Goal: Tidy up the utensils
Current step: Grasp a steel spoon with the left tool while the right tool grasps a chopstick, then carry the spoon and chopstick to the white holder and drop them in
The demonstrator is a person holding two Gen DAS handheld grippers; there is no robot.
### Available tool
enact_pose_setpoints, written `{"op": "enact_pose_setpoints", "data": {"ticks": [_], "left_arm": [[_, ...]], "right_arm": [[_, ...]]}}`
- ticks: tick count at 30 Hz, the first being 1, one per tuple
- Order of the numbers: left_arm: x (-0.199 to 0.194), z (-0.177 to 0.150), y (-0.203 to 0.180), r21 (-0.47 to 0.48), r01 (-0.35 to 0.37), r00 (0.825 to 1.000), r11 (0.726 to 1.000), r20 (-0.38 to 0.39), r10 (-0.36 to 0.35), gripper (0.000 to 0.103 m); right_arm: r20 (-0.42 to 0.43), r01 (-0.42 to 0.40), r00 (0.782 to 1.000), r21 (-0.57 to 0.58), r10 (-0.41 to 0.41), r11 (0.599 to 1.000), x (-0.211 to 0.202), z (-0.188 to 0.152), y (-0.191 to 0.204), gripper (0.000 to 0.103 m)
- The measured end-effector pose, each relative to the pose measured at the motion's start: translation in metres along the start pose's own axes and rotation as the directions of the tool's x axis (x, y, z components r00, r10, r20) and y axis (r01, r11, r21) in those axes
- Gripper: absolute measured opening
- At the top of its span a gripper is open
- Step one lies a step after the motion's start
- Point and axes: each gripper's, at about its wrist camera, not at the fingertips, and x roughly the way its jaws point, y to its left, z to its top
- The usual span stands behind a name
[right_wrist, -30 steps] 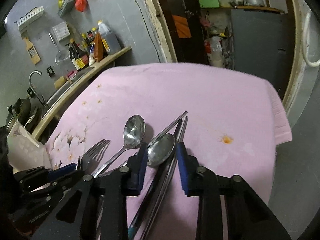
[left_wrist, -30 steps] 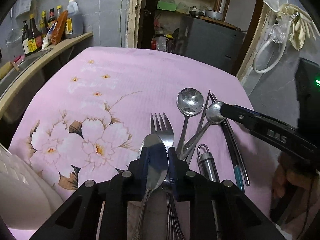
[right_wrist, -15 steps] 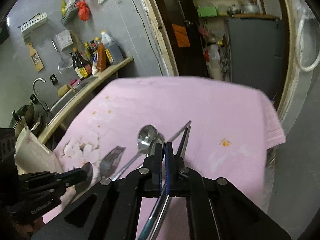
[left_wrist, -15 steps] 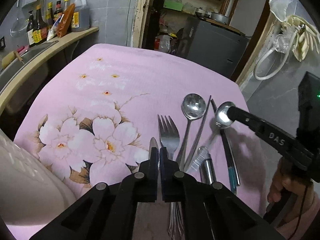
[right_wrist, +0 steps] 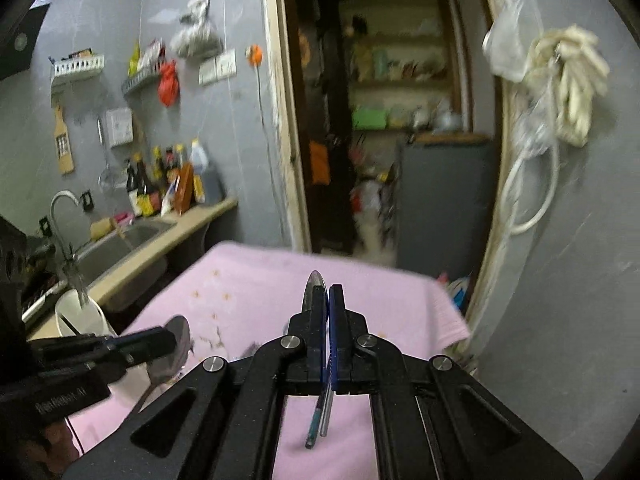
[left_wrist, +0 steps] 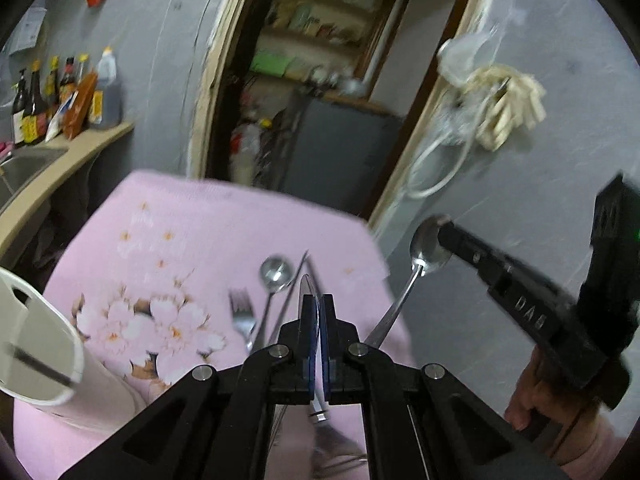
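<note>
My left gripper (left_wrist: 319,300) is shut on a steel spoon (left_wrist: 307,286), seen edge-on, lifted above the pink tablecloth (left_wrist: 192,232). My right gripper (right_wrist: 328,292) is shut on a second spoon (right_wrist: 314,286); in the left wrist view that spoon's bowl (left_wrist: 428,246) and handle hang from the right gripper's fingers (left_wrist: 460,242) beyond the table's right edge. A fork (left_wrist: 242,316), a third spoon (left_wrist: 275,272) and chopsticks (left_wrist: 294,284) lie on the cloth. The left gripper and its spoon (right_wrist: 174,344) show at the right wrist view's lower left.
A white utensil holder (left_wrist: 38,344) stands at the table's near left; it also shows in the right wrist view (right_wrist: 80,316). A counter with sink (right_wrist: 120,240) and bottles (left_wrist: 60,96) runs along the left. A teal-tipped pen or chopstick pair (right_wrist: 320,420) lies on the cloth.
Both grippers have risen from the table, each carrying its spoon. The views have tilted up towards the doorway. The white holder has come closer on the left.
</note>
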Motion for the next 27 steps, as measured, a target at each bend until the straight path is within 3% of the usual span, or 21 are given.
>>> {"op": "enact_pose_setpoints", "data": {"ticks": [6, 9, 18, 22, 27], "left_arm": [[-0.061, 0.038, 0.006, -0.003, 0.117, 0.988, 0.993, 0.1, -0.116, 0.003], [-0.091, 0.056, 0.017, 0.014, 0.134, 0.98, 0.991, 0.146, -0.135, 0.003], [-0.159, 0.082, 0.078, 0.069, 0.1, 0.953, 0.993, 0.28, -0.115, 0.003], [-0.177, 0.088, 0.125, 0.026, 0.114, 0.927, 0.993, 0.358, -0.116, 0.003], [-0.177, 0.089, 0.174, -0.032, 0.112, 0.91, 0.993, 0.405, -0.089, 0.003]], "right_arm": [[0.115, 0.042, 0.993, -0.003, -0.041, 0.999, -0.054, 0.04, 0.043, 0.002], [0.172, 0.04, 0.984, -0.018, -0.037, 0.999, -0.073, 0.056, 0.073, 0.002], [0.302, 0.035, 0.953, -0.089, -0.007, 0.995, -0.096, 0.071, 0.182, 0.002], [0.311, 0.074, 0.95, -0.14, -0.027, 0.987, -0.091, 0.063, 0.225, 0.002], [0.297, 0.137, 0.952, -0.212, -0.07, 0.968, -0.078, 0.047, 0.267, 0.002]]}}
